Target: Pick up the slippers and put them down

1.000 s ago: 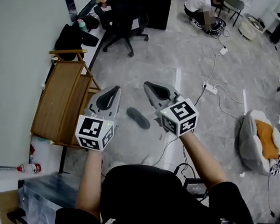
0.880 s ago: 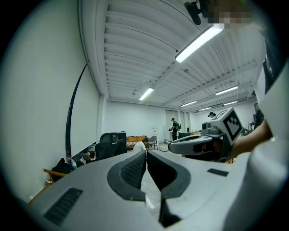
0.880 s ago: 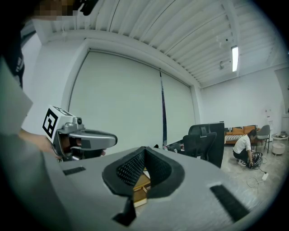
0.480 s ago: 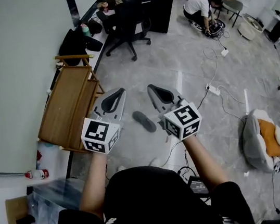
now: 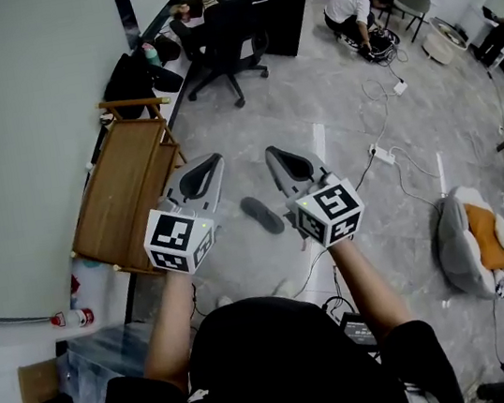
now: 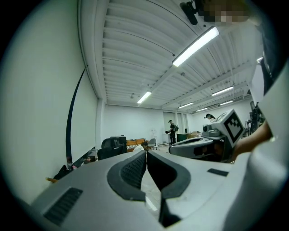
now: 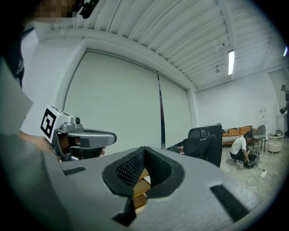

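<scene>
One dark slipper (image 5: 262, 215) lies on the grey floor, seen in the head view between and below my two grippers. My left gripper (image 5: 209, 163) is held level above the floor, left of the slipper, its jaws closed tip to tip (image 6: 146, 153) with nothing in them. My right gripper (image 5: 274, 153) hangs level to the slipper's right, also shut and empty (image 7: 144, 150). Each gripper shows in the other's view: the right gripper (image 6: 204, 146) and the left gripper (image 7: 80, 137). I see no second slipper.
A wooden rack (image 5: 126, 195) stands by the wall on the left, a black office chair (image 5: 227, 31) beyond it. Cables and a power strip (image 5: 381, 156) cross the floor. A grey and orange cushion (image 5: 472, 242) lies right. A person (image 5: 350, 11) crouches far back.
Both grippers have drifted a little forward and upward side by side. They stay shut and empty, and the slipper lies where it was.
</scene>
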Available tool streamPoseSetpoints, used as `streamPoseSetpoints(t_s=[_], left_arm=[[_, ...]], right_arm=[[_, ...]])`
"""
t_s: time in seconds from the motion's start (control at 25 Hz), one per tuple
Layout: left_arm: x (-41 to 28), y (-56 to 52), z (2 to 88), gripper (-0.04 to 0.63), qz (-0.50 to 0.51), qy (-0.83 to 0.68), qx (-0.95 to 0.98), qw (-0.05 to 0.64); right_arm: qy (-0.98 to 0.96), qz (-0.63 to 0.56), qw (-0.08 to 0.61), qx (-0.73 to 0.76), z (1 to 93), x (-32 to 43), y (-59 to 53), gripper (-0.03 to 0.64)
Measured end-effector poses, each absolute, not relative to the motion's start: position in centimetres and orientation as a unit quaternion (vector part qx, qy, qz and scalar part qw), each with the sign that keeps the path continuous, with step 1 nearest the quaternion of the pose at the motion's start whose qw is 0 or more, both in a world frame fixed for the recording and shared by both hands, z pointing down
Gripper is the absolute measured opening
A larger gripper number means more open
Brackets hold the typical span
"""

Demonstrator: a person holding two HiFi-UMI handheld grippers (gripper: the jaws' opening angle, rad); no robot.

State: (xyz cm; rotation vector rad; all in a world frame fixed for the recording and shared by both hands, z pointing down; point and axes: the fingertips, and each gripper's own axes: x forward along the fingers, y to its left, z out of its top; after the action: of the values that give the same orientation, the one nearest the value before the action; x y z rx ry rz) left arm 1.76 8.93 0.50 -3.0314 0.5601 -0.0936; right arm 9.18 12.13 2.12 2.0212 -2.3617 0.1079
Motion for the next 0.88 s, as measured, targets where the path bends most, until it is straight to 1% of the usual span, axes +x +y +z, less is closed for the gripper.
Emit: streamPoseSetpoints(t_s=[0.88], left_arm=[[1.54, 9.74, 0.66, 0.011, -0.019, 0.172, -0.985, 0.016]], right_arm=[[-0.752, 0.039, 0.016, 0.658, 2.29, 8.44, 12.84, -0.002]])
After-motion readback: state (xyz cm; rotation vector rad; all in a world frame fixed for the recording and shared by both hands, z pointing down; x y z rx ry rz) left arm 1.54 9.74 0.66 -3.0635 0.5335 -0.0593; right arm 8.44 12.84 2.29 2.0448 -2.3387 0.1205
